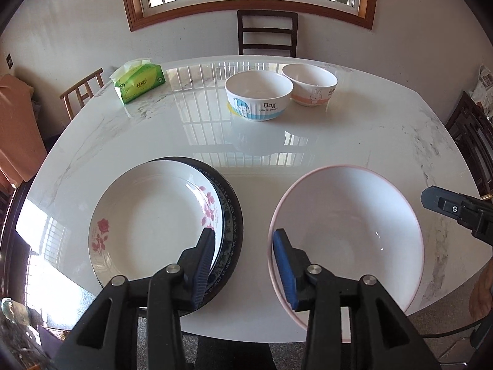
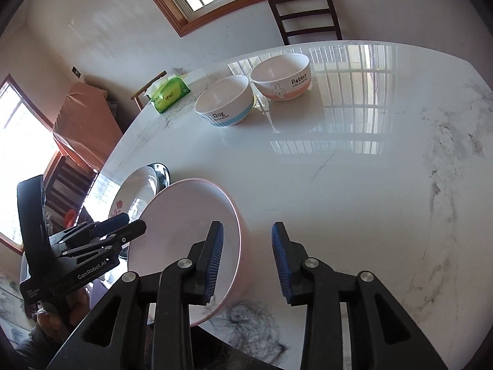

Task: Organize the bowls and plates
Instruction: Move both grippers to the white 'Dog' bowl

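A white plate with red flowers [image 1: 148,225] lies on a dark-rimmed plate [image 1: 231,215] at the table's front left. A large pink-rimmed bowl [image 1: 348,231] sits at the front right. My left gripper [image 1: 243,243] is open above the gap between them. My right gripper [image 2: 246,240] is open, its left finger over the pink bowl's [image 2: 185,240] right rim, its right finger outside. Its tip shows in the left wrist view [image 1: 437,200]. Two bowls stand at the back: a blue "Dog" bowl [image 1: 258,95] and an orange "Rabbit" bowl [image 1: 311,88].
A green tissue pack [image 1: 138,83] lies at the table's back left. Chairs stand around the white marble table [image 1: 215,141]: one at the far side [image 1: 267,32], one at the left [image 1: 81,92], one at the right [image 1: 471,135].
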`<state>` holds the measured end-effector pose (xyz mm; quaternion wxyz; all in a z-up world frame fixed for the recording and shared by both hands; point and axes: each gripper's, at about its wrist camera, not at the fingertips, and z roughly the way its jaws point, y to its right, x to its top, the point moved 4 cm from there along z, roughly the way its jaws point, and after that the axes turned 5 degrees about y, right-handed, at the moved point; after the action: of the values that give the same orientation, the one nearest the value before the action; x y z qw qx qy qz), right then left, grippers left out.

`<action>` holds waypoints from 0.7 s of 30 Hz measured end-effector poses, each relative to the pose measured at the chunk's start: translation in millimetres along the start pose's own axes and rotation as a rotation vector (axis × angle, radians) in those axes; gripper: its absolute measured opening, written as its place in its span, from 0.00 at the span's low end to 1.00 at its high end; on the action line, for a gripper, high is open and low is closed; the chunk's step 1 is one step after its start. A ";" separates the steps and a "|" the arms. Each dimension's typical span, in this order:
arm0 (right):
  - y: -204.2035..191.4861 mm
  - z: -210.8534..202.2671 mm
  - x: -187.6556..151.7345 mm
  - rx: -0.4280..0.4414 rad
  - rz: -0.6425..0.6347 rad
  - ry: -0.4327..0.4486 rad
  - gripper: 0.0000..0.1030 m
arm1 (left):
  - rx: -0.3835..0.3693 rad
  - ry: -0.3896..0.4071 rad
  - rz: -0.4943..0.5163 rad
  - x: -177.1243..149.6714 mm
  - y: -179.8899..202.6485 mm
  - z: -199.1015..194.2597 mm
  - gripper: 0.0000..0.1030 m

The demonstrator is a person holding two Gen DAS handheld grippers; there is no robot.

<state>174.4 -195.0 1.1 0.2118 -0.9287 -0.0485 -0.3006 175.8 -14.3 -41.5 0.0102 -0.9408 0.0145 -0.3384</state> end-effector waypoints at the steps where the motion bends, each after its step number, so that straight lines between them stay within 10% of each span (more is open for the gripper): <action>1: 1.6 -2.0 -0.1 -0.006 -0.005 0.010 0.31 | 0.001 0.014 0.009 0.3 0.8 -3.0 0.39; 21: 27.7 -14.7 17.5 -0.028 -0.027 0.087 0.42 | 0.072 0.153 0.058 22.4 -3.9 -24.1 0.39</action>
<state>186.8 -226.9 11.8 0.1967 -0.9168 -0.0477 -0.3442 177.7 -11.4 -8.6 0.0525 -0.9104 0.0303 -0.4093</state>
